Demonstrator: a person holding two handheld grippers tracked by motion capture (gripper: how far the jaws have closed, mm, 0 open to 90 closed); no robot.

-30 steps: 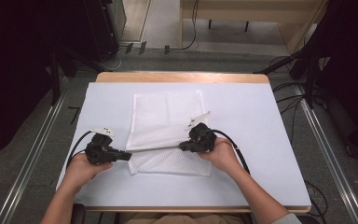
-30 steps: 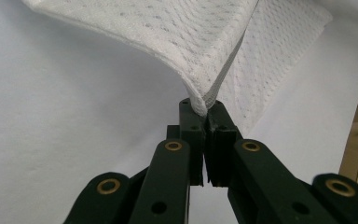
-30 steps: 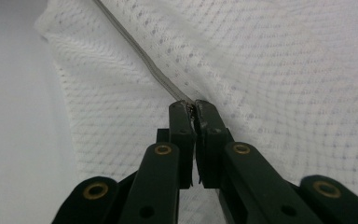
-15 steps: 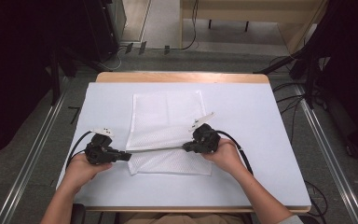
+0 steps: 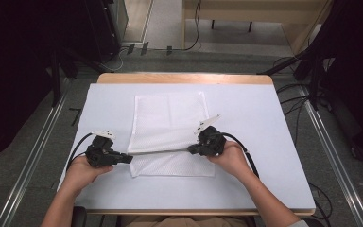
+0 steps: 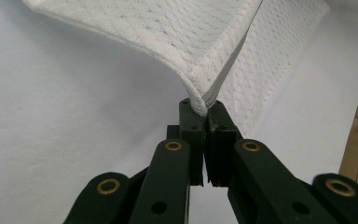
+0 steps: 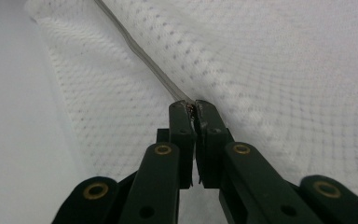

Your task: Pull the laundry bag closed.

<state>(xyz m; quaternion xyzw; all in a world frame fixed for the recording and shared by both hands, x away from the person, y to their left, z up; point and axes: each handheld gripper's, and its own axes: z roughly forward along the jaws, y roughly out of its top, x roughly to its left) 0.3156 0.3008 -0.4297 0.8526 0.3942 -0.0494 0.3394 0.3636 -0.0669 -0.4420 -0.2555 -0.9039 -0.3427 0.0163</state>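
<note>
A white mesh cloth (image 5: 169,120) lies on the white table, its near part lifted off a lower layer (image 5: 175,165). My left gripper (image 5: 128,159) is shut on the cloth's left near corner (image 6: 200,100). At the cloth's right near corner (image 7: 193,103) my right gripper (image 5: 192,150) is also shut on the fabric. Between the two grippers the lifted edge (image 5: 160,152) runs taut and nearly straight. In the left gripper view the cloth (image 6: 168,37) curves up and away from the jaws. The right gripper view has mesh (image 7: 279,70) spreading to the right of the jaws.
The white table cover (image 5: 264,118) has bare room left and right of the cloth. A wooden table edge (image 5: 184,78) runs along the far side. Grey floor with metal rails (image 5: 33,146) flanks the table, and cables (image 5: 123,52) lie beyond it.
The right hand has shifted slightly to the right, drawing the lifted edge straighter. The left hand has stayed put.
</note>
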